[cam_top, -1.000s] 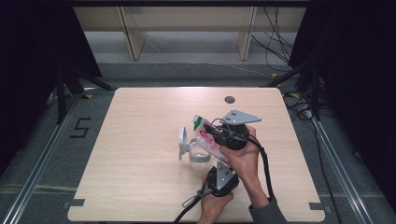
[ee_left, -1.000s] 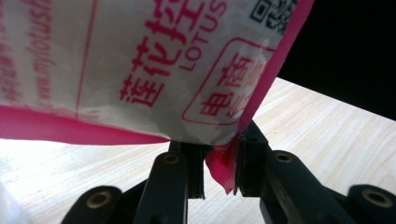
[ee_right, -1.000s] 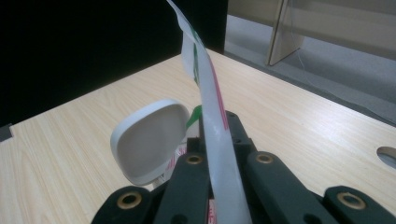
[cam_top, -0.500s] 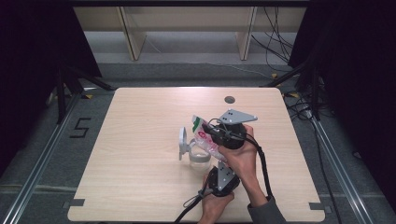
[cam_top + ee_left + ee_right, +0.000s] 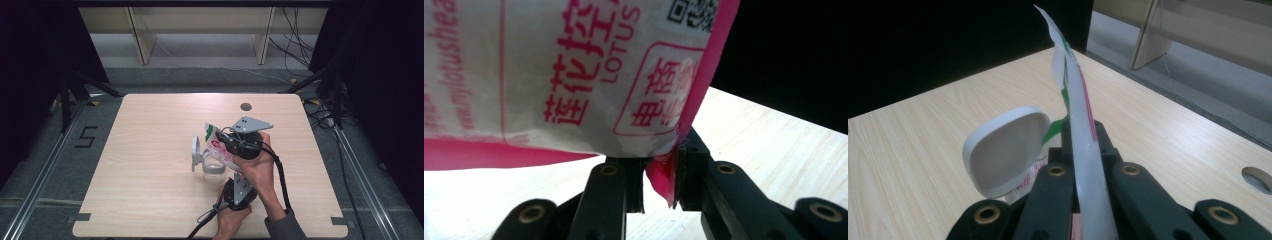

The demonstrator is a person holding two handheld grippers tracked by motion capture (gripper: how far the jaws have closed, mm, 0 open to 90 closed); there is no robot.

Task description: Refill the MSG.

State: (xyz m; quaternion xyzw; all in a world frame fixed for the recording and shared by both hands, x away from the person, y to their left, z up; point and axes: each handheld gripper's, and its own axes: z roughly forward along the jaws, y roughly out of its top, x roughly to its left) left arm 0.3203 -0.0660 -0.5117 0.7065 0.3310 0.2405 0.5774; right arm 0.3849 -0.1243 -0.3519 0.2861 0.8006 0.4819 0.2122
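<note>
A white, pink and green pouch (image 5: 216,141) is held tilted above a clear jar (image 5: 214,170) whose white flip lid (image 5: 195,152) stands open. My right gripper (image 5: 223,143), the one under the grey plate, is shut on the pouch's upper part. Its own view has the pouch (image 5: 1073,95) edge-on between the jaws of the right gripper (image 5: 1079,131), with the lid (image 5: 1005,150) just to the left. My left gripper (image 5: 235,176) reaches up from the near side. In its view the left gripper (image 5: 659,175) pinches the pink bottom corner of the pouch (image 5: 574,75).
The light wooden table (image 5: 150,200) has a round cable hole (image 5: 245,106) near its far edge, which is also in the right gripper view as a hole (image 5: 1258,180). Cables trail off the table's near edge. Shelf legs and floor rails stand beyond the table.
</note>
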